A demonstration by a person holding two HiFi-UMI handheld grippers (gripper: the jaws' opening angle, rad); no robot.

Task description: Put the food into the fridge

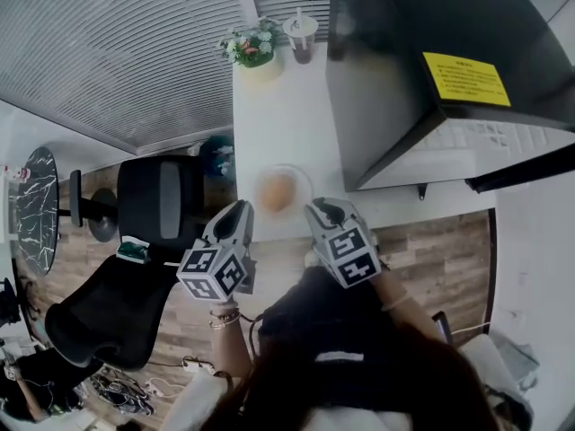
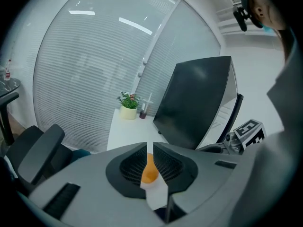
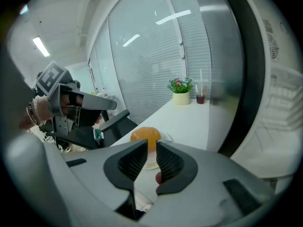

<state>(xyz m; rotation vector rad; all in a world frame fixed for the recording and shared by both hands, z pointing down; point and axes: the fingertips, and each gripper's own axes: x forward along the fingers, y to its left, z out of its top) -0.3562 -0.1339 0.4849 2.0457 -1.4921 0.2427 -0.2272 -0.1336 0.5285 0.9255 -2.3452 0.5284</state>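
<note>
Reaching, I judge: left gripper (image 1: 241, 210) and right gripper (image 1: 318, 210), jaws slightly apart, empty, face the food (image 1: 276, 190) ahead; next, probably clasp its plate (image 1: 305, 180).

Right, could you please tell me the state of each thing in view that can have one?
Left gripper: open, jaws slightly apart, holding nothing.
Right gripper: open, jaws slightly apart, holding nothing.
Round orange food: resting on its plate, not gripped.
Fridge: door appears open.
Drink cup: upright, straw in.
Potted plant: upright.
</note>
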